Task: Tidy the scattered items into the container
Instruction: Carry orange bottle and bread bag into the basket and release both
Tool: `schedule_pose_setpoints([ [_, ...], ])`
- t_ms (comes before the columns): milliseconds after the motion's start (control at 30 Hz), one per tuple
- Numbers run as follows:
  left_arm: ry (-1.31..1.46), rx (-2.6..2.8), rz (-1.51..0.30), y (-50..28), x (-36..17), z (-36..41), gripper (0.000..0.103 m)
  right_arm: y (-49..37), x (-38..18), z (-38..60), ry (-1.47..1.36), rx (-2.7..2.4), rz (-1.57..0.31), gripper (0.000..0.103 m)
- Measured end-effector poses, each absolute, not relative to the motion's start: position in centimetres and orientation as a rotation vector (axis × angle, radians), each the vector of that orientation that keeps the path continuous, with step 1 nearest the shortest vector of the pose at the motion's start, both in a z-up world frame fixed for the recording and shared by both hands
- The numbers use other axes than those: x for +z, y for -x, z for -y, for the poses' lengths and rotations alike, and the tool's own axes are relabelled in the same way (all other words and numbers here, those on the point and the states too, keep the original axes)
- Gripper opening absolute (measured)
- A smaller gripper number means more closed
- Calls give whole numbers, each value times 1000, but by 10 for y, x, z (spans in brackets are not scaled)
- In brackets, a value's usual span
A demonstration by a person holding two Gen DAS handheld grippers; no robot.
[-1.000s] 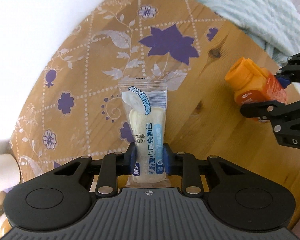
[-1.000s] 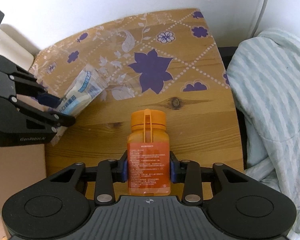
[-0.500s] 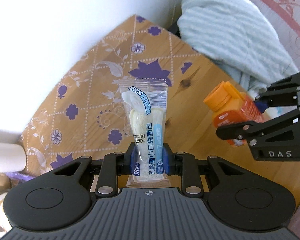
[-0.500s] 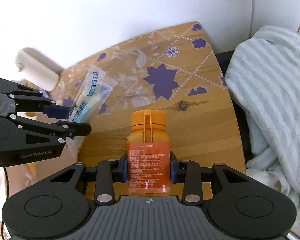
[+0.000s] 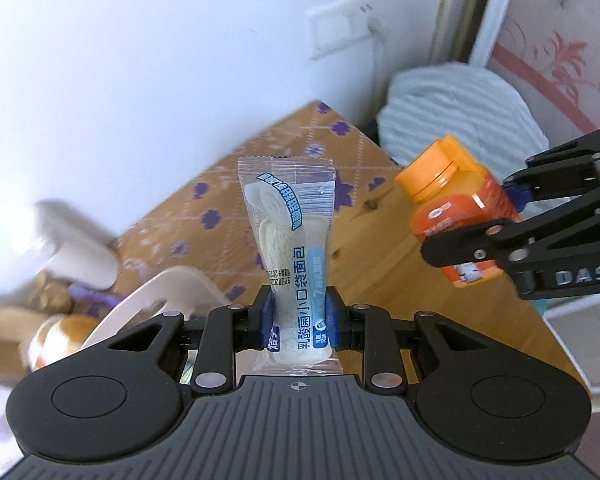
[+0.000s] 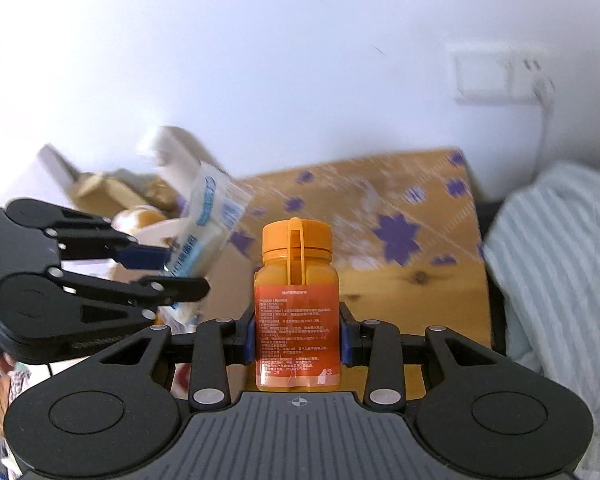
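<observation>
My left gripper (image 5: 299, 320) is shut on a clear bread packet (image 5: 292, 248) with blue print, held upright well above the wooden table (image 5: 384, 264). My right gripper (image 6: 296, 330) is shut on an orange bottle (image 6: 296, 304) with an orange cap, also lifted off the table. In the left wrist view the orange bottle (image 5: 456, 212) hangs at the right in the right gripper (image 5: 512, 216). In the right wrist view the bread packet (image 6: 208, 224) sits at the left in the left gripper (image 6: 168, 268). A white container rim (image 5: 156, 296) shows below left.
A striped pale blanket (image 6: 560, 280) lies beyond the table's right edge. Blurred boxes and a brown-and-white soft item (image 5: 56, 336) crowd the left. A white wall with a socket (image 6: 496, 76) stands behind. A flower-patterned cover (image 6: 396, 236) lies on the table's far part.
Both grippers have risen well above the table with their items still held. The views have tilted up, so the wall, the socket and the clutter at the left have come into sight.
</observation>
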State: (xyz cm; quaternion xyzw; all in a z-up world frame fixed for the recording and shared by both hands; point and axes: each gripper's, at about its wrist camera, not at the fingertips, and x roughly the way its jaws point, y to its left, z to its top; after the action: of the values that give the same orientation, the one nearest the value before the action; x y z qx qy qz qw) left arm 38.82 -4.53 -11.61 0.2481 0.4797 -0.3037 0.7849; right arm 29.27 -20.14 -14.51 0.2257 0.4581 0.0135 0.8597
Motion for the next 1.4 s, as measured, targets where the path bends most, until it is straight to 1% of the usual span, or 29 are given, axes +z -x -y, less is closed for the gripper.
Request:
schedule_pose_setpoints([
  [233, -420, -524, -999, -366, -97, -16, 27, -286, -107, 152, -403, 130, -919, 34],
  [433, -320, -416, -1039, -352, -115, -74, 27, -297, -101, 97, -350, 204, -947, 34],
  [567, -247, -359, -1086, -347, -142, -106, 27, -301, -112, 66, -327, 221, -995, 34],
  [800, -196, -334, -1140, -341, -182, -129, 27, -317, -146, 30, -297, 191, -1103, 34],
  [1000, -182, -330, -1132, -346, -194, -132, 27, -333, -173, 9, -262, 155, -1169, 34],
  [1200, -211, -334, -1152, -358, -203, -132, 28, -348, -187, -2, -226, 122, -1197, 34],
  [1267, -210, -337, -1146, -360, -204, -134, 34, -351, -190, -3, -220, 114, -1201, 34],
  [1300, -211, -334, -1137, -360, -203, -134, 44, -352, -191, -3, -218, 106, -1203, 35],
  [1333, -217, -323, -1122, -360, -201, -135, 56, -352, -191, -2, -216, 97, -1204, 37],
  [1367, -226, -309, -1102, -360, -199, -136, 61, -352, -189, -1, -215, 86, -1196, 38],
  [1400, -231, -300, -1083, -360, -196, -137, 68, -351, -186, 0, -216, 76, -1183, 41],
])
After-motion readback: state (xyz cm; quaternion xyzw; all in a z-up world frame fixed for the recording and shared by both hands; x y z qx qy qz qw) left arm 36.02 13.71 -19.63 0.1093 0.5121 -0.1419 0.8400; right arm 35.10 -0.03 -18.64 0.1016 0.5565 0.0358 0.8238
